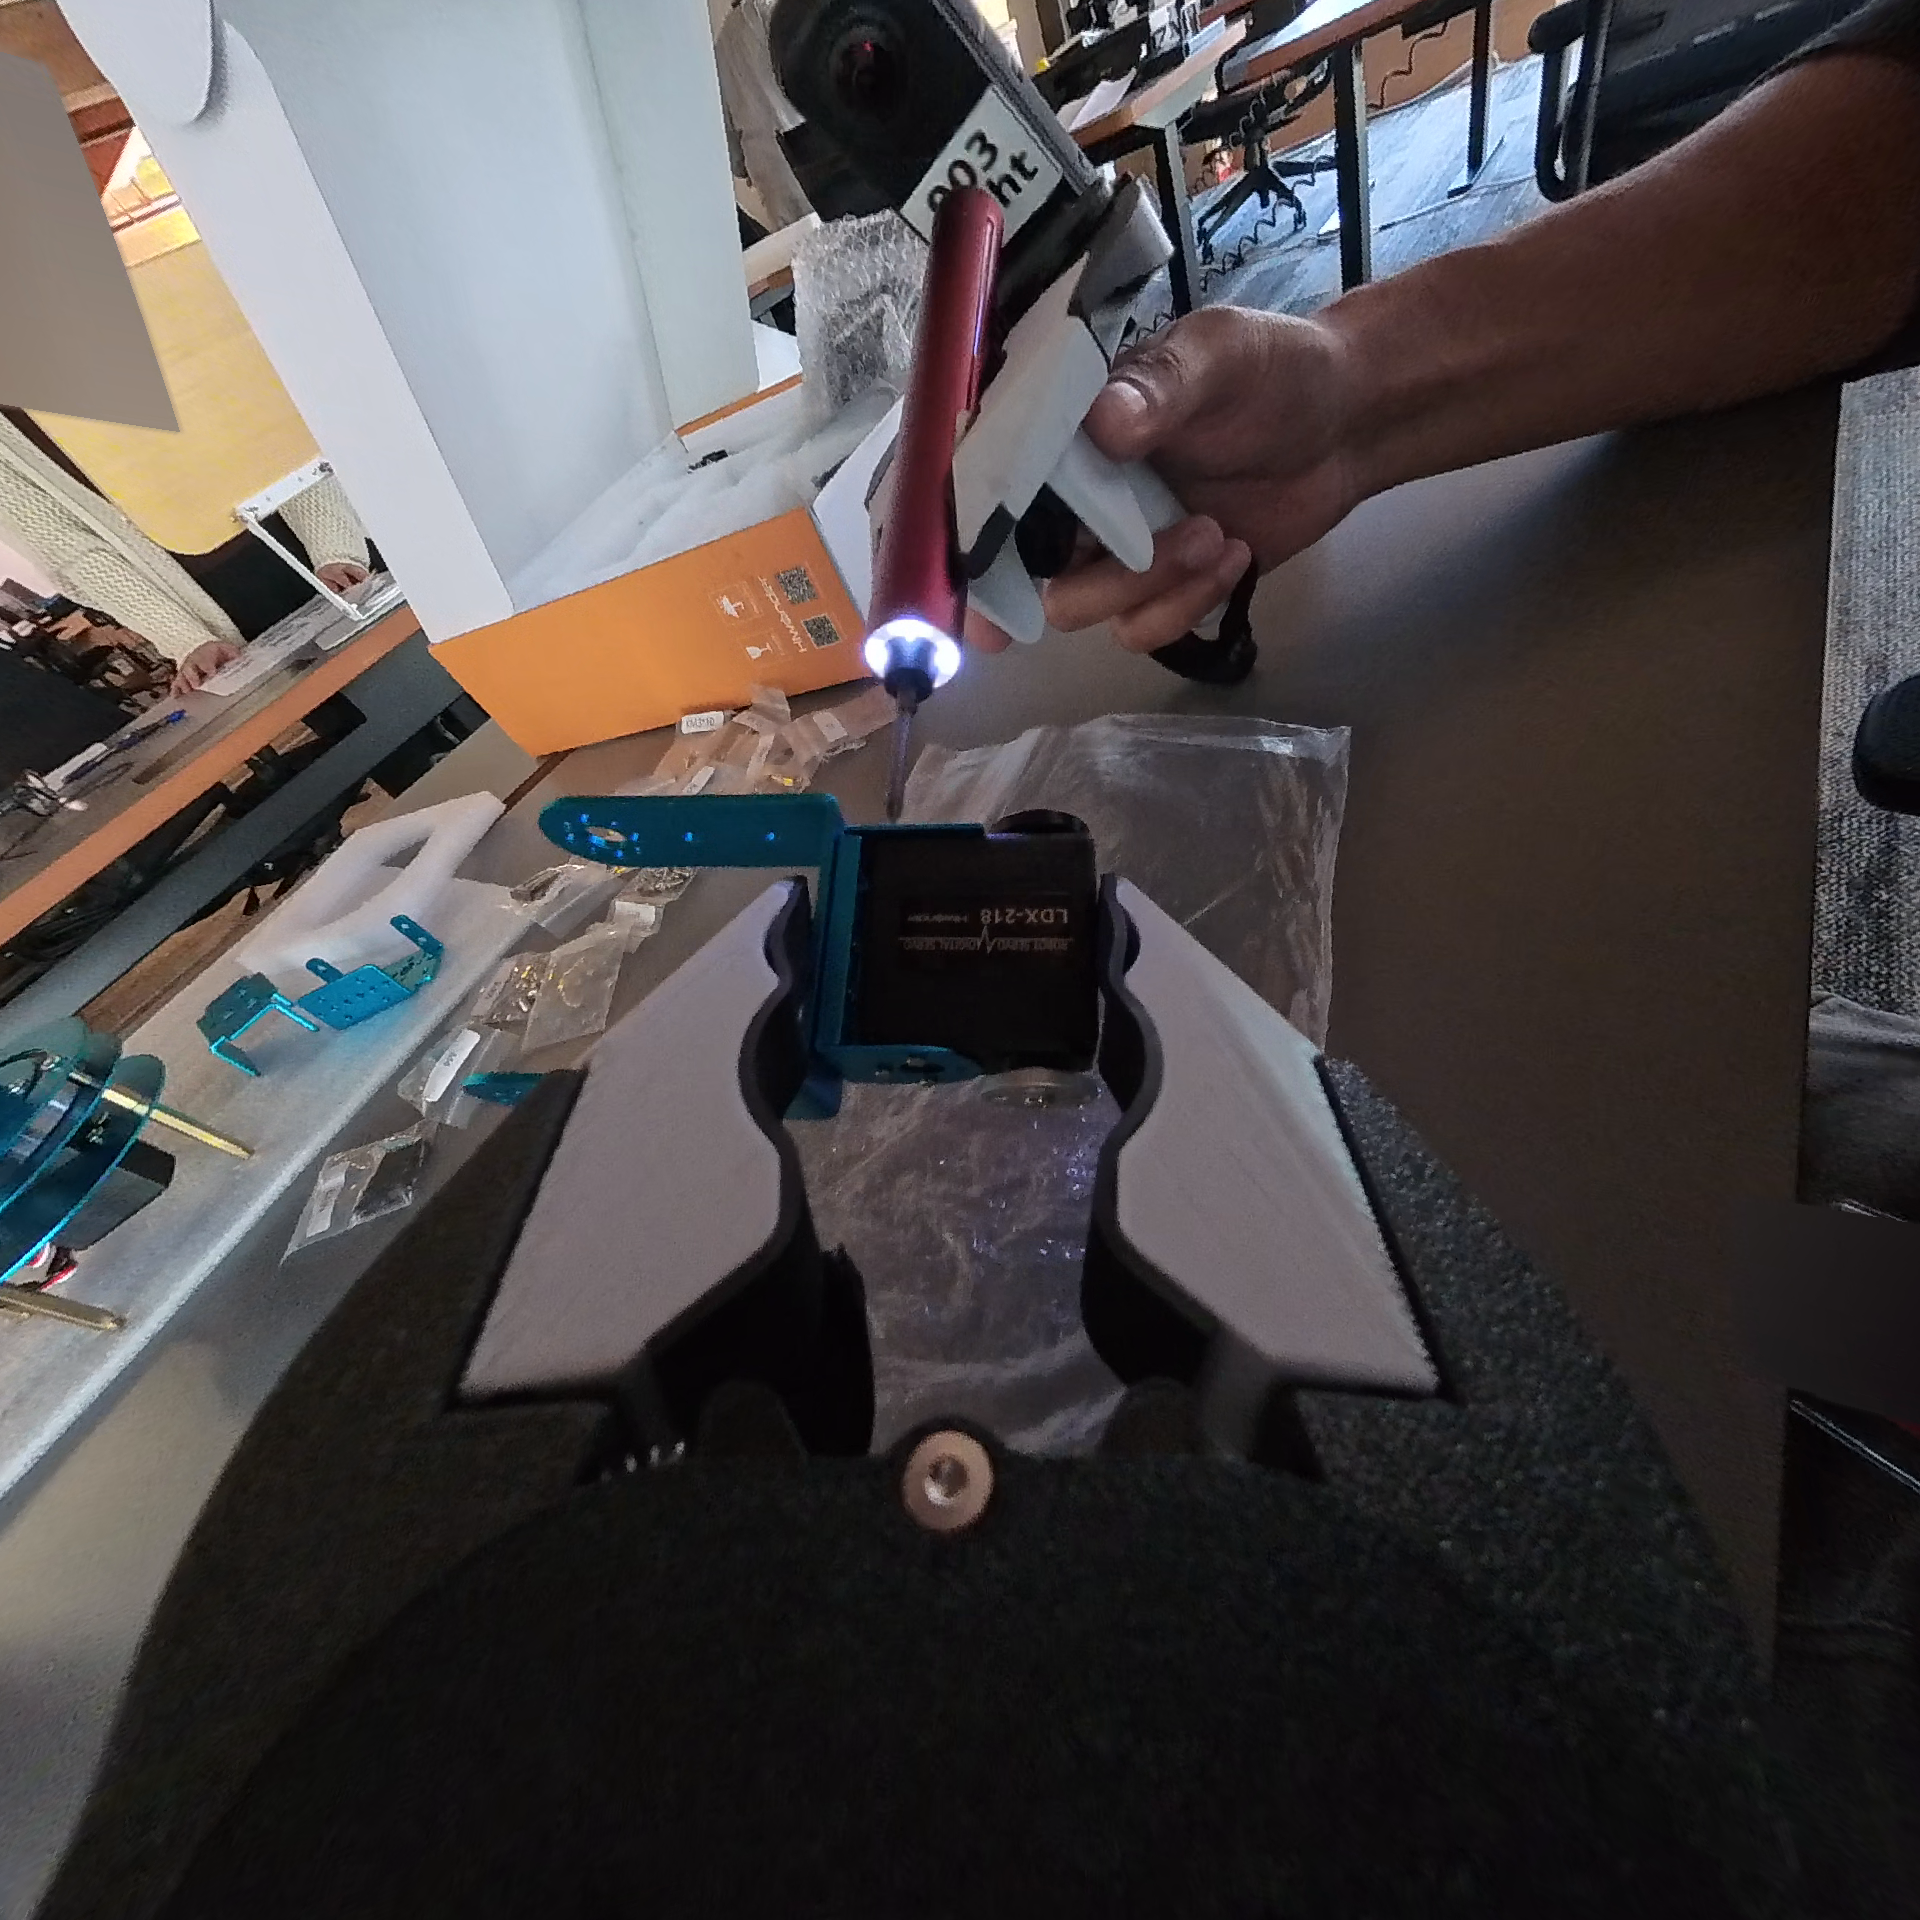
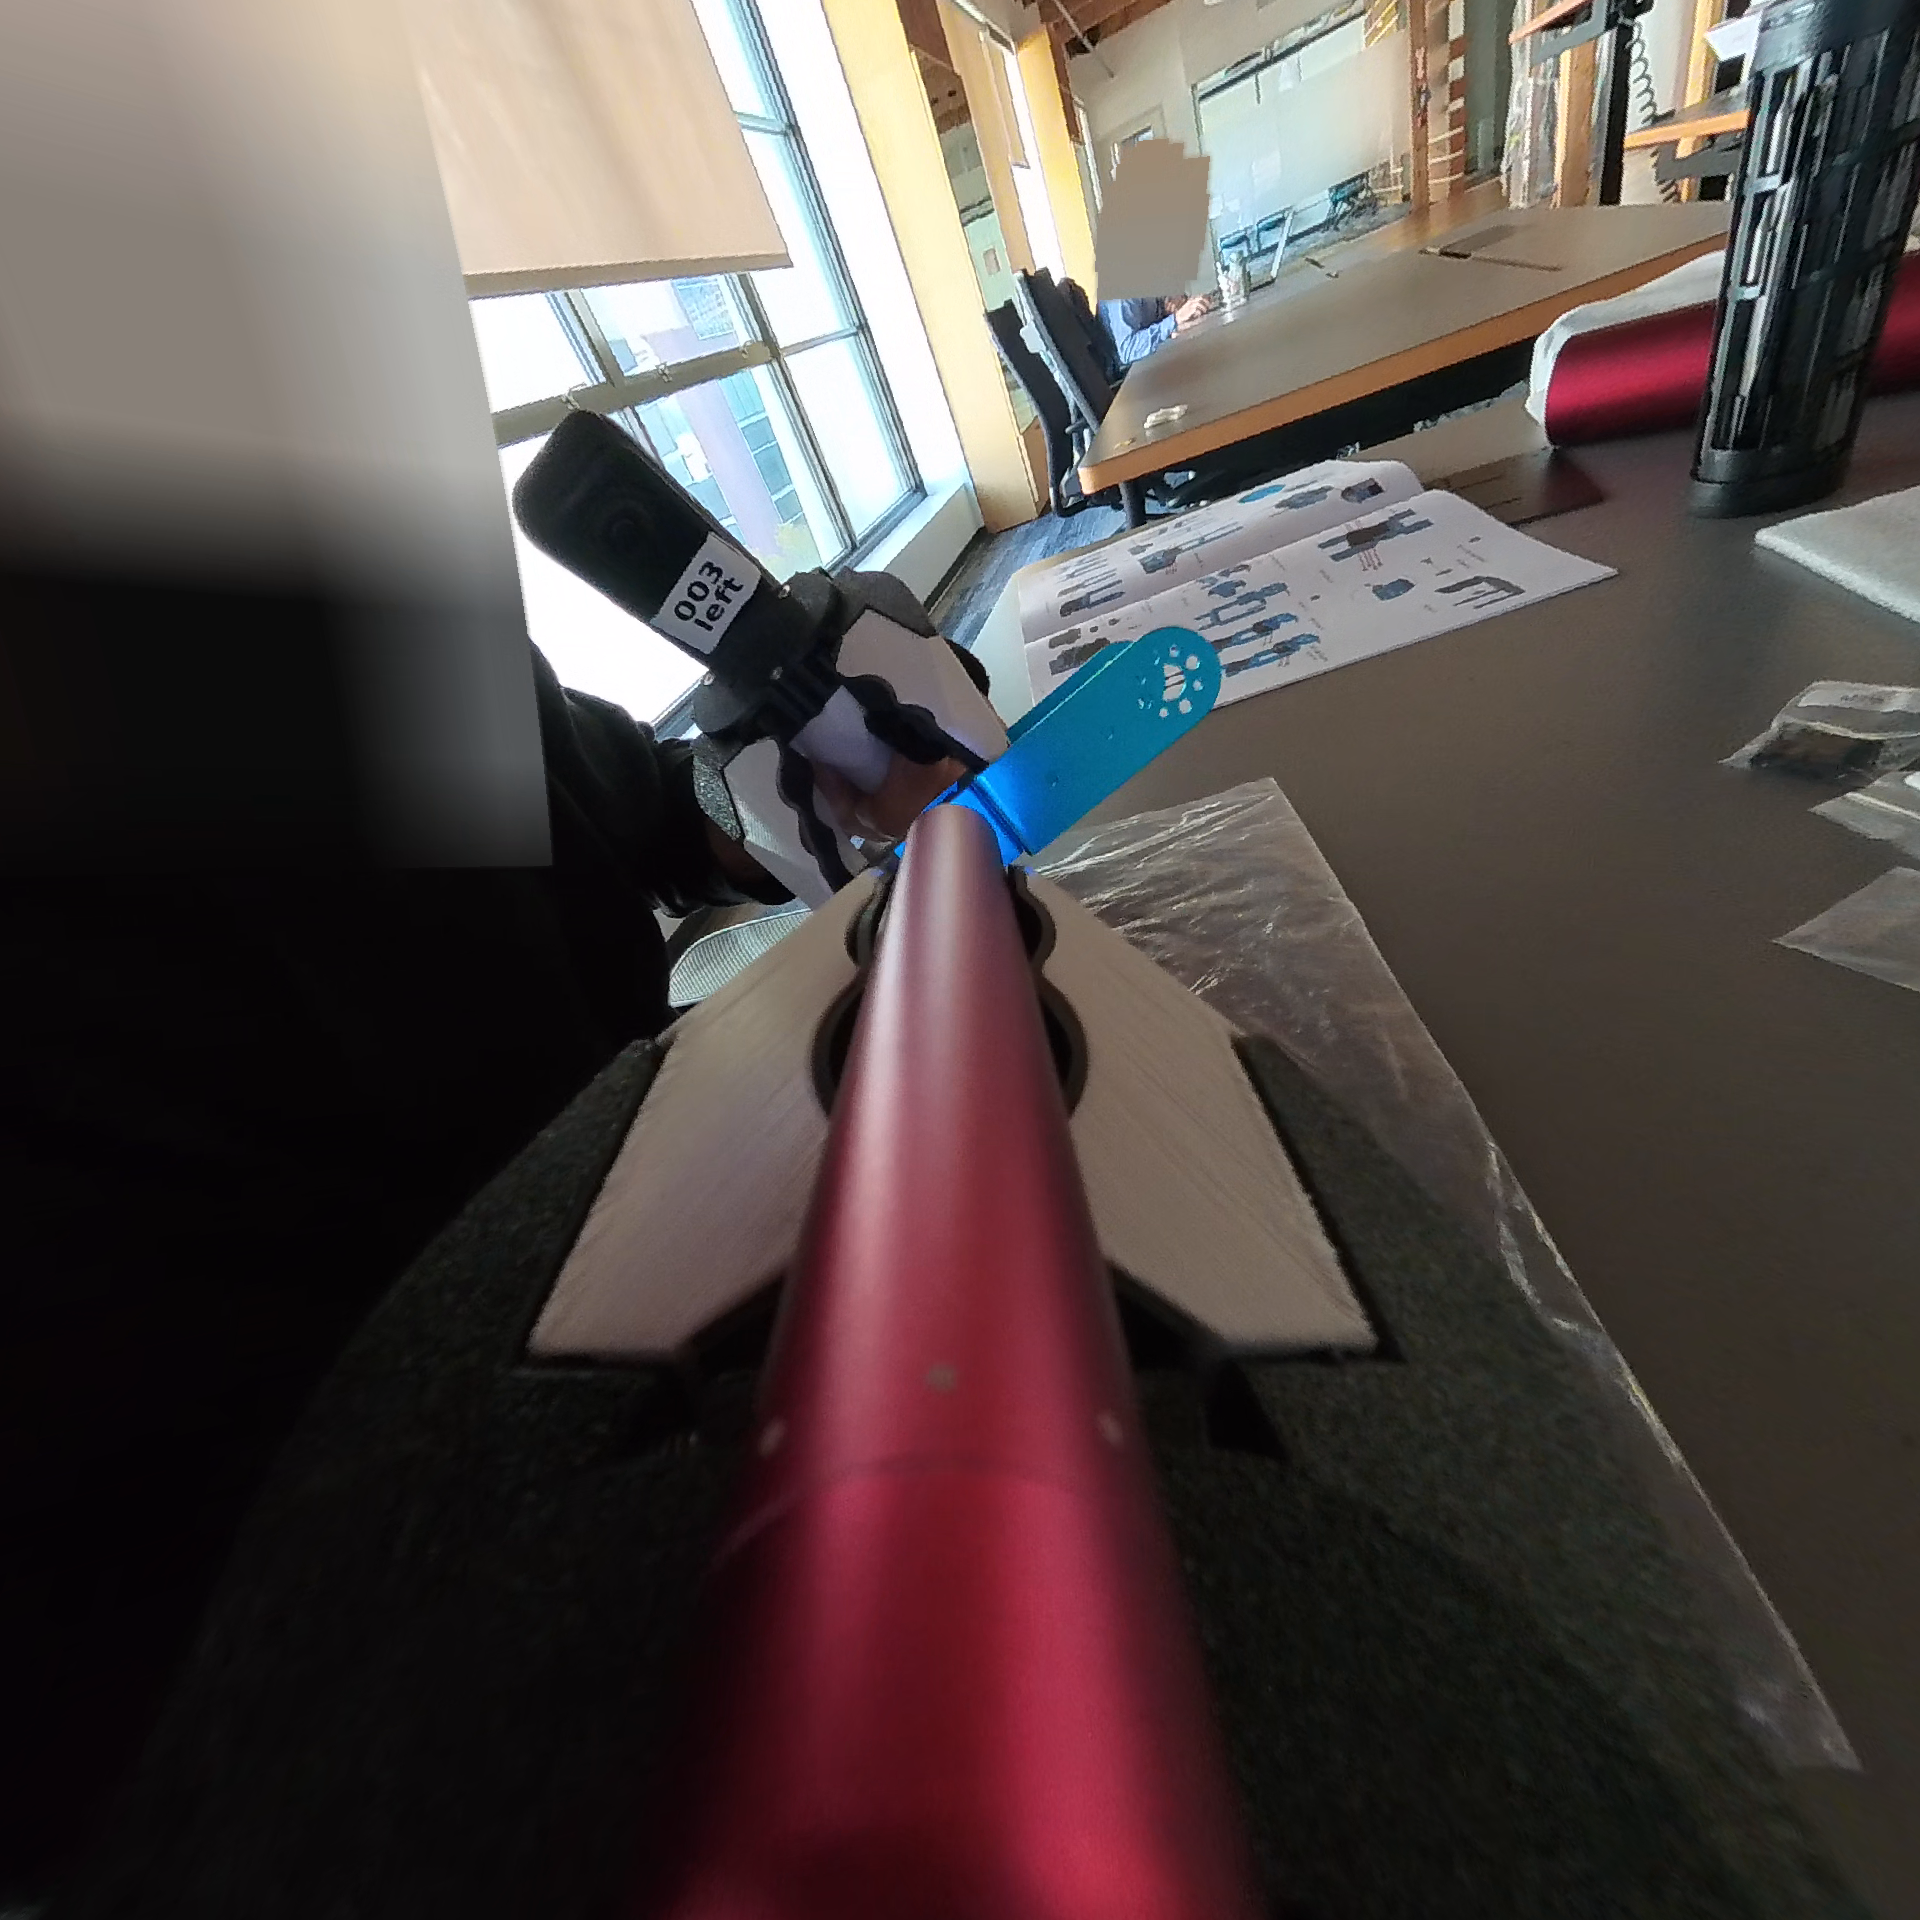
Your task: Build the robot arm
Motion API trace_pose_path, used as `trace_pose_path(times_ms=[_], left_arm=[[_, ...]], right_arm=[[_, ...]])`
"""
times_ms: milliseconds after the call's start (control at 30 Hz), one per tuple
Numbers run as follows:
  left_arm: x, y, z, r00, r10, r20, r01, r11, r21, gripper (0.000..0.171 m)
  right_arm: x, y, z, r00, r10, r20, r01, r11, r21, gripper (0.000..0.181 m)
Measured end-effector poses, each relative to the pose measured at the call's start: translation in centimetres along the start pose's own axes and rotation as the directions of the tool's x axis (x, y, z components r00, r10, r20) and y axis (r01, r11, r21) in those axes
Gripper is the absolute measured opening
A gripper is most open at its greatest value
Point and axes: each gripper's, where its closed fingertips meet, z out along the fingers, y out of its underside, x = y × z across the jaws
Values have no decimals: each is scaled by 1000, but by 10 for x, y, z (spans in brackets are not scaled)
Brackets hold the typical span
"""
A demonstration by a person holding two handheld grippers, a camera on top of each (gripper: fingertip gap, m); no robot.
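Gripping a black servo (image 1: pixel 982 940) in its blue bracket (image 1: pixel 691 831) over a plastic bag (image 1: pixel 1174 810) on the dark table (image 1: pixel 1558 831), the left gripper (image 1: pixel 951 966) faces the right gripper (image 2: pixel 951 904), clamped tight on a red screwdriver (image 1: pixel 935 416) whose lit tip meets the bracket's far edge.

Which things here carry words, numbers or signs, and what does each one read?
I quote no writing; these bear it:
Black servo in the left claw: pale print.
White sticker on the right claw camera, another on the left's: dark print.
Orange box: square codes, symbols.
Open booklet: too small to read.
Small bag labels: blurred.
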Motion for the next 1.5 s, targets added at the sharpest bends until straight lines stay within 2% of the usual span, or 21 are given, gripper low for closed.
trace_pose_path(times_ms=[533,633,833,967,1100,1200,1333,1500], left_arm=[[2,0,0,1000,13,-7,-13,1000,-3,53],[4,-4,-3,998,-39,-47,40,999,26,53],[8,-5,-3,999,27,-33,-26,999,24,51],[6,2,-2,999,15,-43,-15,1000,3,51],[8,6,-2,998,38,-48,-38,999,-19,51],[14,7,0,997,10,-80,-11,1000,-20,51],[18,17,3,994,3,-107,-11,997,-70,51],[24,39,6,980,-75,-183,38,980,-198,51]], right_arm=[[-2,4,1,1000,4,21,-4,1000,0,23],[-5,4,3,1000,-6,26,6,1000,-5,27],[-4,5,2,995,74,72,-76,997,17,23],[0,10,5,997,64,41,-64,998,-12,24],[2,14,6,989,135,62,-133,991,-21,23],[0,16,7,990,128,63,-125,991,-39,23],[5,25,8,989,141,42,-137,987,-85,23],[17,43,13,957,289,-1,-286,947,-144,22]])
